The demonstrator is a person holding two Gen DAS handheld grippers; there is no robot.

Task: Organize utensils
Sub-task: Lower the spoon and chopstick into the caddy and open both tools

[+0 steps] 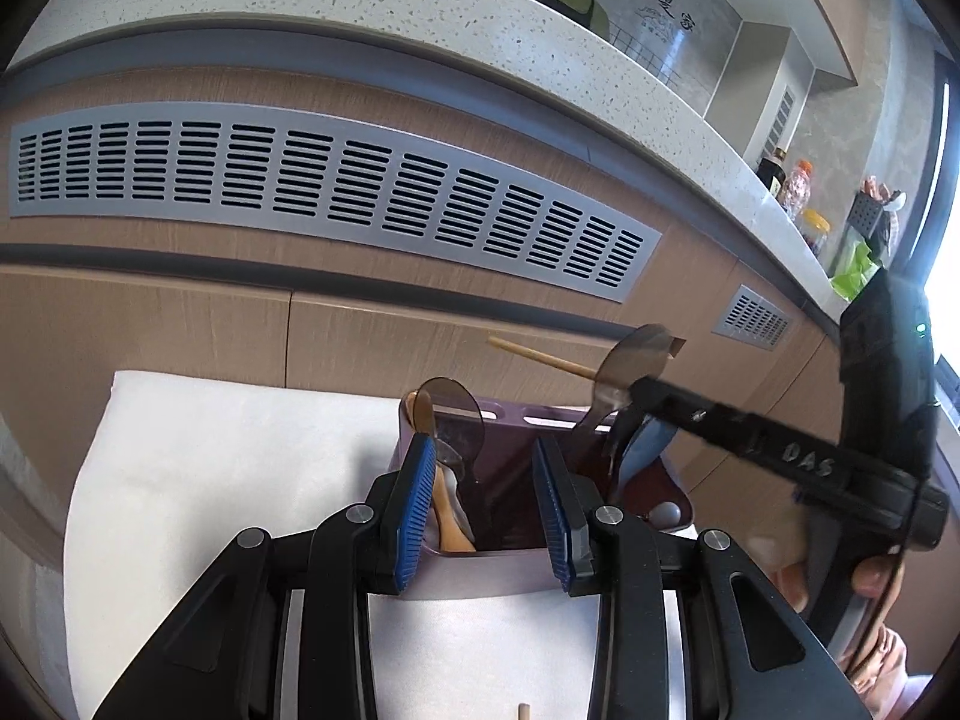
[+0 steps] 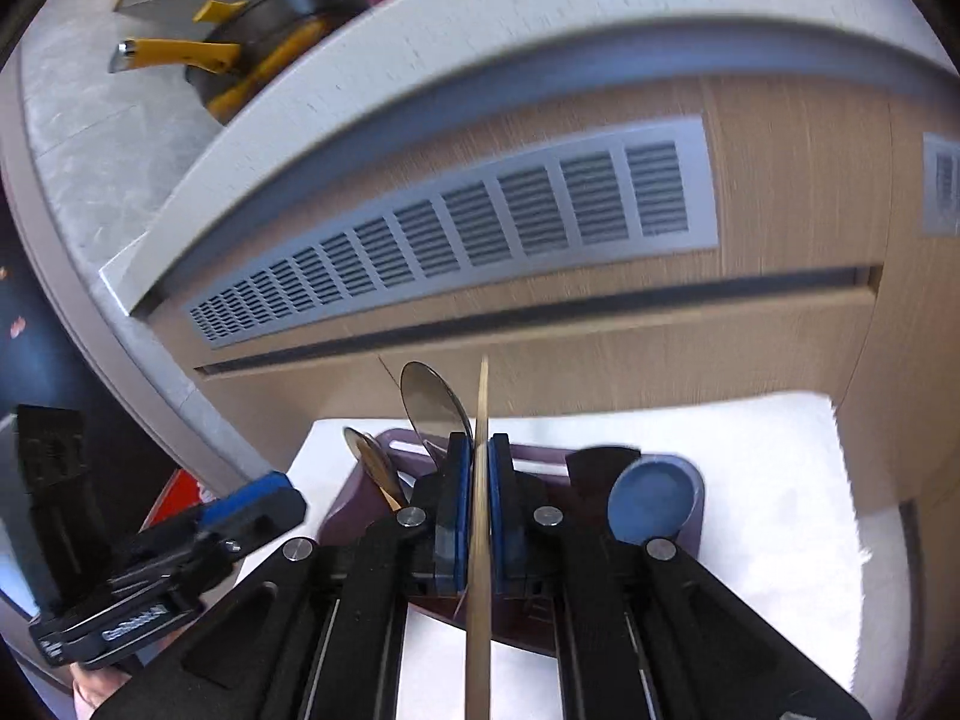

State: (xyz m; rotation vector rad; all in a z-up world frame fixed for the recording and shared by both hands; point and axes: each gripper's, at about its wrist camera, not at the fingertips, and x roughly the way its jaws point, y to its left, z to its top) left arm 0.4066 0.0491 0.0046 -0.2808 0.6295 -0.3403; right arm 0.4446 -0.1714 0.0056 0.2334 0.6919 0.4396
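Wooden chopstick (image 2: 478, 516) pinched upright, right gripper (image 2: 478, 468) | left gripper (image 1: 485, 474) spread

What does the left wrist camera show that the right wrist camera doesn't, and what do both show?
Only the left wrist view shows the bottles at the far end of the counter, and the left gripper open around the front of the purple utensil holder. Only the right wrist view shows the black pan with yellow handles on the counter and the blue spoon's bowl face on. Both show the holder, the metal spoon standing in it, the white cloth, and the right gripper shut on a wooden chopstick.
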